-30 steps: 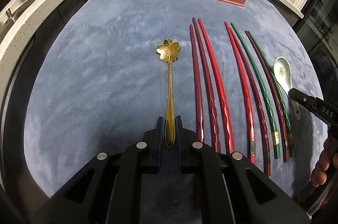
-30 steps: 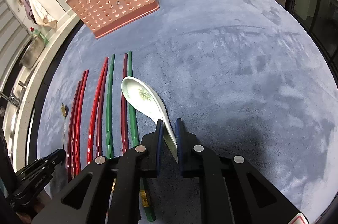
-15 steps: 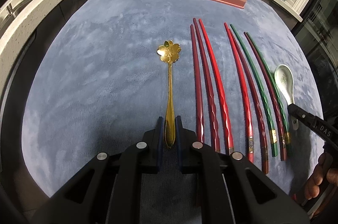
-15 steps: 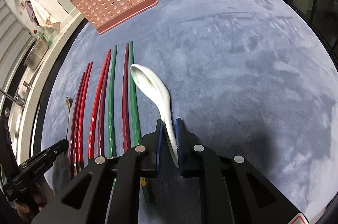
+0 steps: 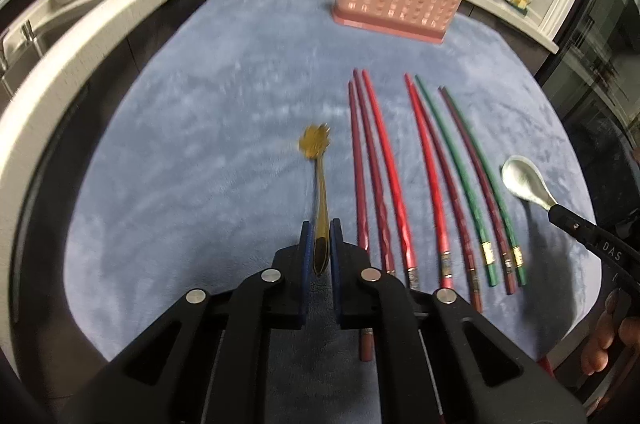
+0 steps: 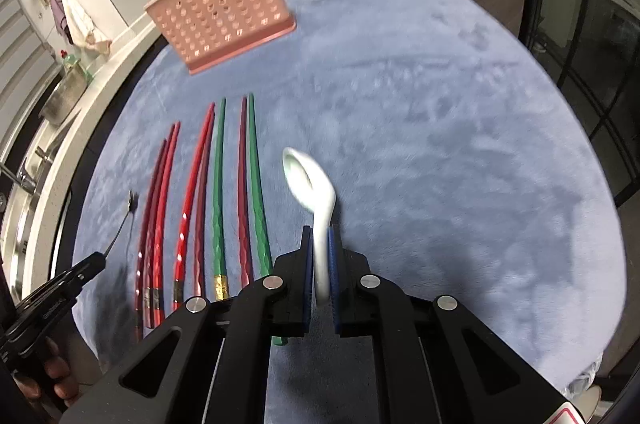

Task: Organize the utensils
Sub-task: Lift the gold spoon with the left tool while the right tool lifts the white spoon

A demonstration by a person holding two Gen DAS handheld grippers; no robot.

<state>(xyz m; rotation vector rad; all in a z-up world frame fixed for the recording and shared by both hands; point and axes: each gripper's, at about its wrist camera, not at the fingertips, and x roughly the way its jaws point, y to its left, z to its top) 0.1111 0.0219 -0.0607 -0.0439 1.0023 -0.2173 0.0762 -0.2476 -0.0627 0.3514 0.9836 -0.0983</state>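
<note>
Grip state: left gripper [image 5: 319, 242] was clamped on the handle end of the gold flower-bowl metal spoon [image 5: 316, 160], right gripper [image 6: 320, 248] clamped on the handle of the white ceramic soup spoon [image 6: 310, 184]. Both jaw pairs had just closed further onto those handles. Each spoon was held by its tail end with the bowl sticking forward, probably so it can drop handle-first or bowl-first into the pink perforated plastic utensil basket [image 5: 394, 2] without regripping. Both spoons looked lifted off the blue-grey plush mat [image 5: 200, 144]; blur made contact hard to rule out.

Relative to the basket: gold spoon sat nearer the camera and left of it, ceramic spoon nearer and to the right. Red and green chopsticks [image 5: 424, 180] lay in a row between the two spoons, tips toward the basket, untouched.

Clearance: bare mat between chopstick tips and basket, wide bare mat right of the ceramic spoon. Basket stood close to the mat's far edge, counter just behind, so overshoot room there looked small.
</note>
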